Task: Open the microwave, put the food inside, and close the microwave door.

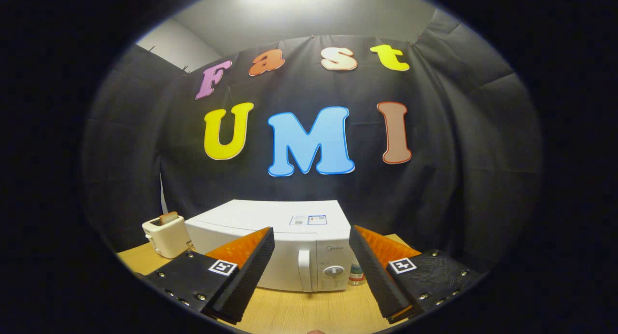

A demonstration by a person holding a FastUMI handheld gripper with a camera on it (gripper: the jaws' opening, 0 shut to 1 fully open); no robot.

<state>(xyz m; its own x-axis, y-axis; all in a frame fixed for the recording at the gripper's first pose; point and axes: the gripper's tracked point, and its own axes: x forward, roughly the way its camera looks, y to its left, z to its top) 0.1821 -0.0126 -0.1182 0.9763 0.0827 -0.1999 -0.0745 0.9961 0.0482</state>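
Nearest the camera, the gripper (311, 269) holds its two fingers (251, 269) spread wide apart, released, with nothing between them but open air and bare wood. Each finger carries a small square black-and-white marker on its upper face. The fingers hang over a light wooden table (309, 310), well short of anything that stands on it.

Beyond the fingers, and framed in the gap between them, stands the microwave (289, 247). It is white, its door is closed, and its front faces the camera with a slight turn, so that its top and a little of its left side show. Its long axis runs side to side across the table. A white upright handle (304, 271) sits at the right edge of the door, and just right of it is a round control knob (334, 271). A brand name in grey letters stands above the knob, too small to read with certainty. Two small stickers (309, 220) lie on the top panel; their print cannot be read.

Left of the microwave, just beside it, stands a small white toaster (166, 235) with a slice of bread (168, 217) sticking up out of its slot. Right of the microwave, partly hidden behind the right finger, is a small bottle (357, 275) with a label. Nothing lies on the table between the fingers and the microwave door.
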